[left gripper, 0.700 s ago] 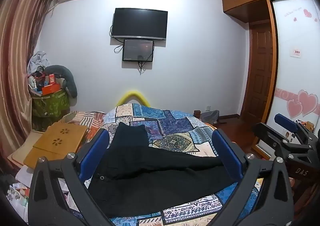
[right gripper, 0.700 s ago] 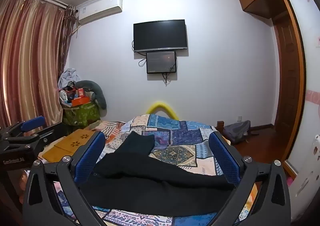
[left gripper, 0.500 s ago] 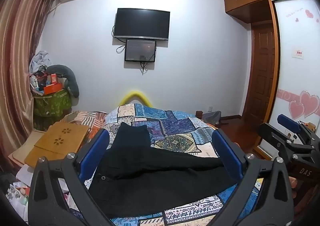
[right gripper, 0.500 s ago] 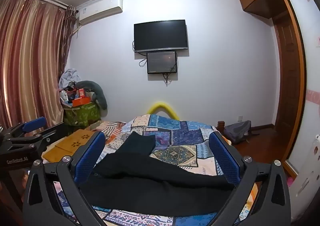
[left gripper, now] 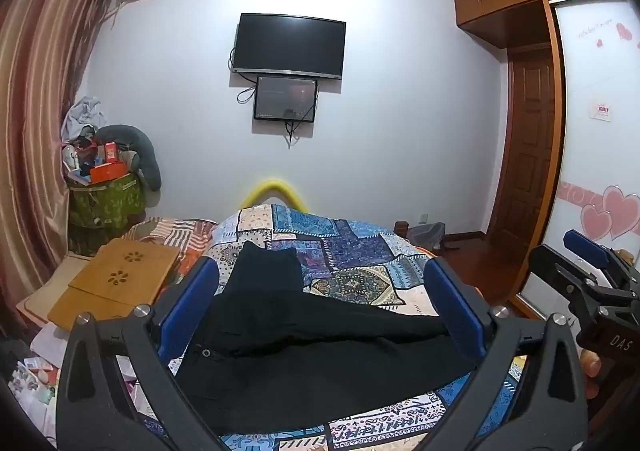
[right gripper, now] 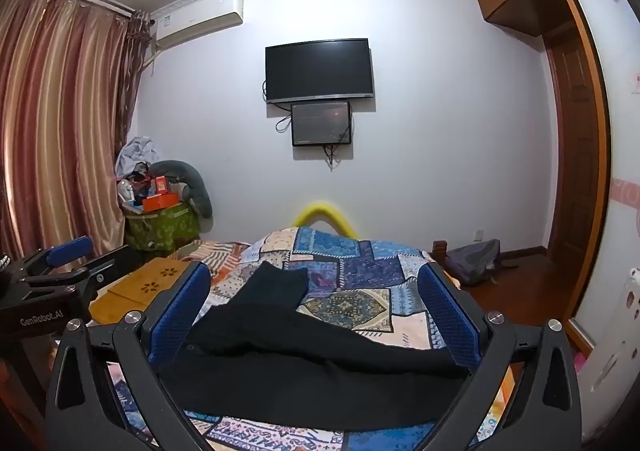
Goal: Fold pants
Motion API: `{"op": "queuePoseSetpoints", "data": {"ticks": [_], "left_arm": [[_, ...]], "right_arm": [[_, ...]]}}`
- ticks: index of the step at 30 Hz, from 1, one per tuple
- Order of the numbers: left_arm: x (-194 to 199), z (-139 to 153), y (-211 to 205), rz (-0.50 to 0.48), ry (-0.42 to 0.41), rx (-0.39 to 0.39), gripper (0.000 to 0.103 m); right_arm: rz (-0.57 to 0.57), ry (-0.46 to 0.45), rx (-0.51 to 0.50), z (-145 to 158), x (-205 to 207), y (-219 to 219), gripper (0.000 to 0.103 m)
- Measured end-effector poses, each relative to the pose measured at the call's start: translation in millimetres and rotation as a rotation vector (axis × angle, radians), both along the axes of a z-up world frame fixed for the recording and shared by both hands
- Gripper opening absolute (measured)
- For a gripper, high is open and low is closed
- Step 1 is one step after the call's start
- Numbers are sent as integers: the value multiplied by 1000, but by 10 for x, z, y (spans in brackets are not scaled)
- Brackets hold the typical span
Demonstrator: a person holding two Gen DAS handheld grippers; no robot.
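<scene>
Pretty much at the start here: the black pants (left gripper: 304,347) are lying spread on the patchwork bed (left gripper: 352,247), one leg running right, the other angled toward the far end. Left gripper (left gripper: 322,315) and right gripper (right gripper: 316,315) both hang above them, wide and holding nothing. Waistband looks like it's at the left, hard to tell. Next move is probably dropping down to pinch an edge.
</scene>
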State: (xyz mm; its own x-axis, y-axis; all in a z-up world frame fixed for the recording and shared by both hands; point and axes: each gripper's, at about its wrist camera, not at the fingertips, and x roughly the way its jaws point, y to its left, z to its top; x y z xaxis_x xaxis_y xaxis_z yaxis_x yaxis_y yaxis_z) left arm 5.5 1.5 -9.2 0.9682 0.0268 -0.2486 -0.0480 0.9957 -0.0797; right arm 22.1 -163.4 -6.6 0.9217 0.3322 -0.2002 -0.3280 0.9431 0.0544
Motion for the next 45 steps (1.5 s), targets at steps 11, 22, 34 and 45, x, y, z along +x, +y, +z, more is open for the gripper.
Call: {"op": "queuePoseSetpoints", "data": {"ticks": [11,22,34,45], "left_arm": [[28,0,19,5,2,-6,103],[36,1,15,14,0,-5,103],[59,-7,19,16,5,-7,103],[70,1,-4,7,8,-4,103]], "right_arm": [[0,-3,-1,25,-16,1,103],[-2,-4,0,22,-25,-6,103],[-4,9,11,17,-5,-7,103],[-6,14,12,-9,7,-16,103]]}}
